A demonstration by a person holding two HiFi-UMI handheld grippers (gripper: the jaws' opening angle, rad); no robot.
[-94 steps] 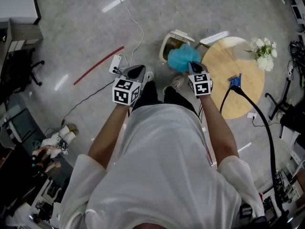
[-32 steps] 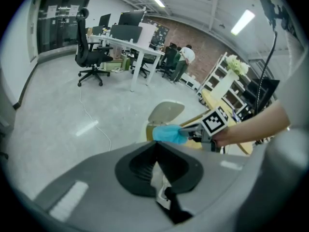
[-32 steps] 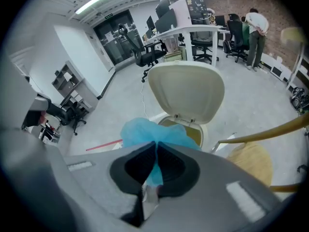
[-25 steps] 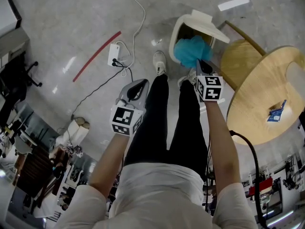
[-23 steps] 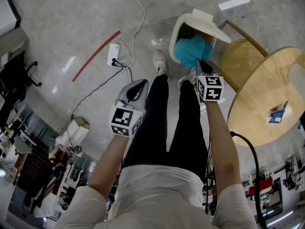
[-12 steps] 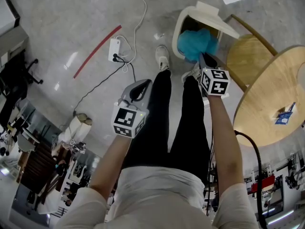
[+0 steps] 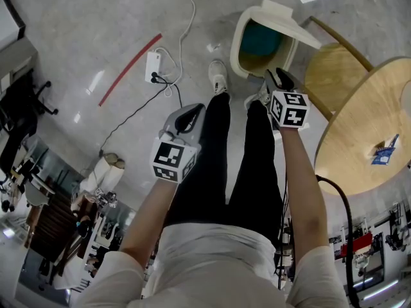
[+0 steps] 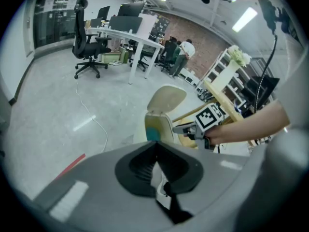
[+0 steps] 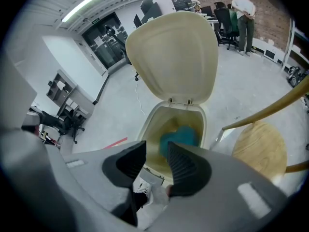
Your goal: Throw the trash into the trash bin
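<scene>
Right gripper (image 9: 155, 159) (just opened, empty) above upright bin (image 7: 236, 47).

The head view looks steeply down from high on the trash bin (image 7: 237, 43). The left gripper view faces across the room, with the bin some way off. The right gripper view looks closely down into the same bin.

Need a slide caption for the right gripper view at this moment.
Right gripper, jaws just opened and empty, above the open bin with the teal trash lying inside, lid up.
</scene>
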